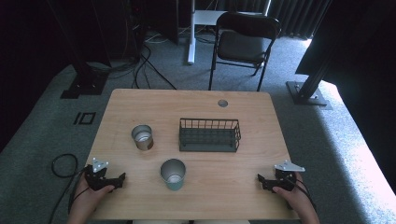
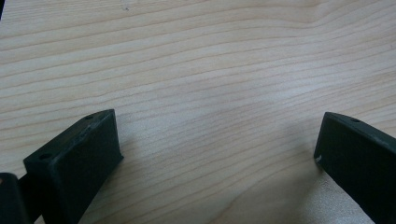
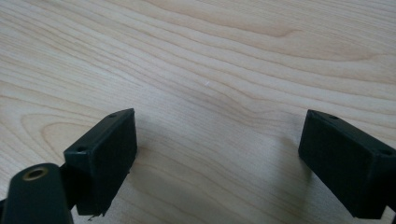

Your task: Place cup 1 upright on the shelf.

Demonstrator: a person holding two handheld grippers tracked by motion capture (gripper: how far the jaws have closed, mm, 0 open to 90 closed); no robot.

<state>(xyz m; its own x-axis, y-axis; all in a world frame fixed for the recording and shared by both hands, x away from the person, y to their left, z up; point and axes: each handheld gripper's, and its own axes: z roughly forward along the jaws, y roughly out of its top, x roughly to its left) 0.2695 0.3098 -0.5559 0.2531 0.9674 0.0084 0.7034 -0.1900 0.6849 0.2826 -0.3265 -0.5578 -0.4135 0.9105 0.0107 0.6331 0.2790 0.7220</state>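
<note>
A black wire basket stands at the middle of the wooden table. To its left is a steel cup with a brownish side. A teal cup with a shiny inside stands upright nearer the front edge. My left gripper rests at the front left corner, pointing right toward the teal cup. My right gripper rests at the front right corner, pointing left. In the left gripper view, my left gripper is open over bare wood. In the right gripper view, my right gripper is also open over bare wood.
A round cable hole sits near the table's far edge. Beyond the table stand a black folding chair and a white desk leg. A cable loop lies on the grey carpet at left.
</note>
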